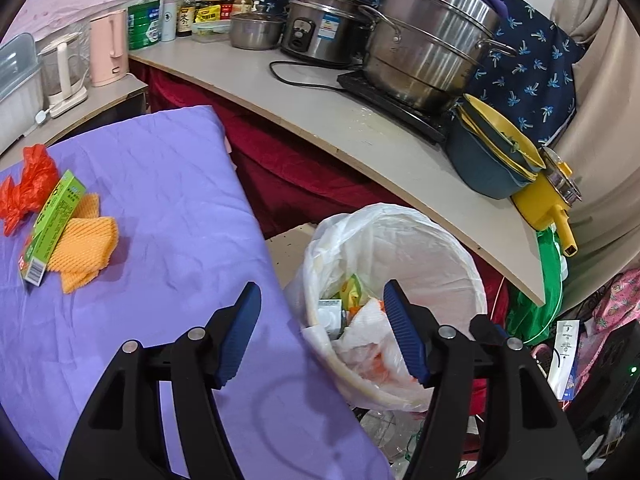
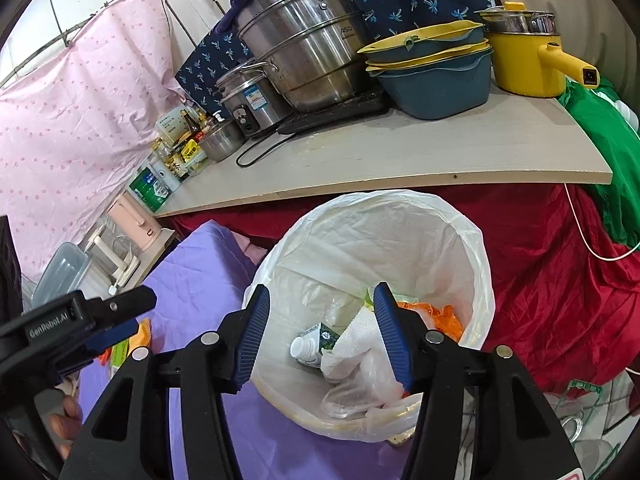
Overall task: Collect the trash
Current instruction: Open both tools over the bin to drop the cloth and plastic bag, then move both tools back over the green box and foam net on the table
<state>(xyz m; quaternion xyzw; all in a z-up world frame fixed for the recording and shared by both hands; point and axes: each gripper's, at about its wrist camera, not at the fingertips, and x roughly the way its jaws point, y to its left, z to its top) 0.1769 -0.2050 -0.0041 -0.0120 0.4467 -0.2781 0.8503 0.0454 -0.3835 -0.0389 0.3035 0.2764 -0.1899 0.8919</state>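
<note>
My left gripper [image 1: 320,332] and right gripper [image 2: 322,330] hang with jaws spread, empty, over one lined bin [image 2: 480,248]; one green box [image 1: 52,224], one red bag [image 1: 28,188], two orange nets [image 1: 88,244] wait on the purple cloth [image 1: 168,208].

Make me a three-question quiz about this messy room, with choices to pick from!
1. Where is the green box?
A in the bin
B on the purple cloth
C on the shelf

2. What colour is the crumpled bag beside the box?
A red
B blue
C white

3. What is the left hand-held gripper holding?
A a bottle
B a foam net
C nothing

Answers: 1 B, the box lies on the cloth atop orange foam nets. 2 A, it is bright red. 3 C, its jaws stand apart with only cloth and the bin behind.
</note>
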